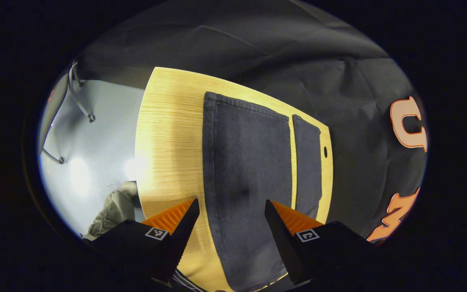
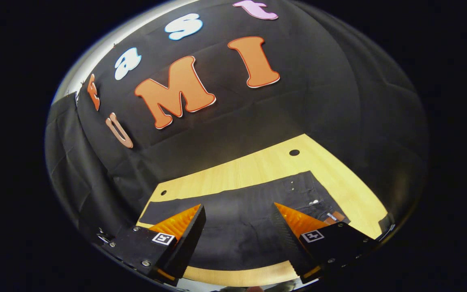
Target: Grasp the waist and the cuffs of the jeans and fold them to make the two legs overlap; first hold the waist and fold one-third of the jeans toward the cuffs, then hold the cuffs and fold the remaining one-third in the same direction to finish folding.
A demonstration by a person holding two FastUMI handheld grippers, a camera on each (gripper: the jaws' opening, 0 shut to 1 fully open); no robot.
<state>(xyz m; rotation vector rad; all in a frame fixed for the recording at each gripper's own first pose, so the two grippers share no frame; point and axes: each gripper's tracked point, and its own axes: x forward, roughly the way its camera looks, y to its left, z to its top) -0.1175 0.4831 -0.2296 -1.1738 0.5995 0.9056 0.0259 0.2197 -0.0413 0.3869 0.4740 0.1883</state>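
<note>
While the jeans [image 1: 249, 162] lie flat on the wooden table [image 1: 168, 134] with their two legs side by side and a strip of bare wood between them, the first fold (leg over leg) looks not yet begun, so that is the step to set up well. Your left gripper [image 1: 232, 209] hovers over the nearer leg with its fingers spread wide and nothing between them; in the left gripper view the cuffs [image 1: 241, 103] lie at the far end of the cloth. Your right gripper [image 2: 239, 215] is likewise wide open and empty, poised above the waist [image 2: 314, 194], where the rivets and a small patch show near the right-hand corner.

Bring each gripper down to the outer edge of the same leg, one at the waist corner and one at the cuff, and pinch through both layers of denim, not just the top one. Denim is heavy and stiff, so take a deep bite (a shallow one will likely slip). Lift the two ends together and evenly, carry the leg across, and lay it so the seams and cuffs line up with the other leg. Keep the cloth taut between your hands to avoid a sagging crease in the middle.
</note>
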